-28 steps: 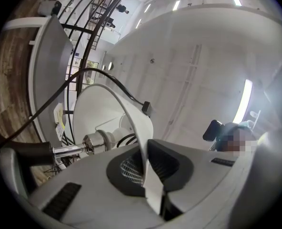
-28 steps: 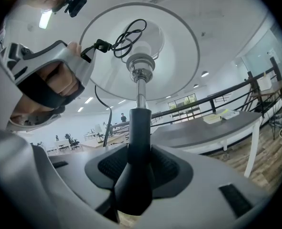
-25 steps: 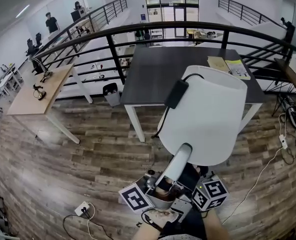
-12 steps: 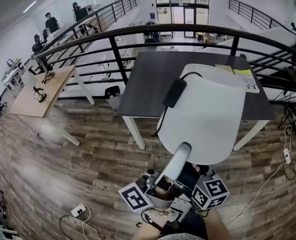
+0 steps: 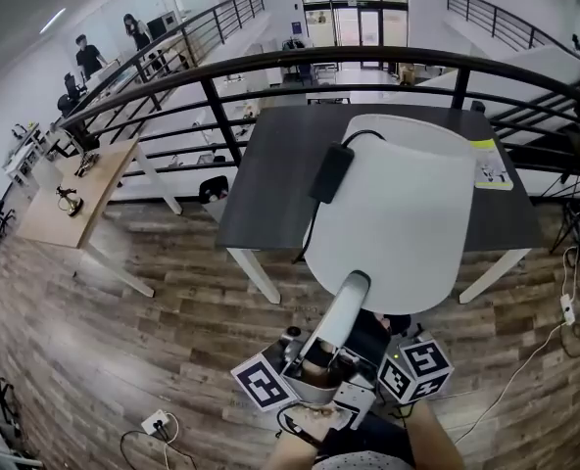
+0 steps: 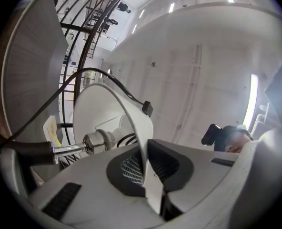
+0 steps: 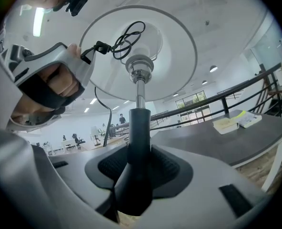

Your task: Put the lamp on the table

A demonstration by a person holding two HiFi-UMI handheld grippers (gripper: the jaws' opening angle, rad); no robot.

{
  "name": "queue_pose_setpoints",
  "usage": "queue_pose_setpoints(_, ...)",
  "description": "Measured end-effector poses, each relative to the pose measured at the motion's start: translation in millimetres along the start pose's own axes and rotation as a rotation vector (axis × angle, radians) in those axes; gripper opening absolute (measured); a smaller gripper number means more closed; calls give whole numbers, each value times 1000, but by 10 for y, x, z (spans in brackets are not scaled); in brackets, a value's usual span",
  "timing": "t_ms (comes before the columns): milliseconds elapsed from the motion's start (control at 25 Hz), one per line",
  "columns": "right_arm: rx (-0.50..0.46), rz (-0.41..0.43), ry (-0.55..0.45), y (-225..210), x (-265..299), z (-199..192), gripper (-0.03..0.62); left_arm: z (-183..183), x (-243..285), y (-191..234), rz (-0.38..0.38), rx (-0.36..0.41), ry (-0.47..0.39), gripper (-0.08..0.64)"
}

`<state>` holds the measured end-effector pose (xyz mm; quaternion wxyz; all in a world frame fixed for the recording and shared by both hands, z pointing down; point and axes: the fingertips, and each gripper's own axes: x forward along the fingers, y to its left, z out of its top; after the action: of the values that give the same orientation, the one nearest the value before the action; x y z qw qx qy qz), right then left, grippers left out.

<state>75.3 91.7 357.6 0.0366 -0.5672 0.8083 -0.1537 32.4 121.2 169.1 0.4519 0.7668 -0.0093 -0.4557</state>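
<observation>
The right gripper is clamped on the dark stem of the lamp. The left gripper is pinched shut on the rim of its white shade. The lamp is held in the air, tilted, with the shade over the near edge of the dark tabletop. A black cord lies across the shade.

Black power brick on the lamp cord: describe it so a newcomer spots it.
Find the big white conical lampshade before the dark grey table. A thin black cord arcs over its far rim to the black rectangular brick, the only dark block on the white.
</observation>
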Motion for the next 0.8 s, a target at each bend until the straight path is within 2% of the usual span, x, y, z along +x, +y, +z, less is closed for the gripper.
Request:
queue_pose_setpoints(520,20,-11,11,-431,294,86,170,62,347,453,26,-13,11,28)
queue_pose_setpoints(800,10,-26,18,-610,542,125,170,240,483,702,20,-28,8,28)
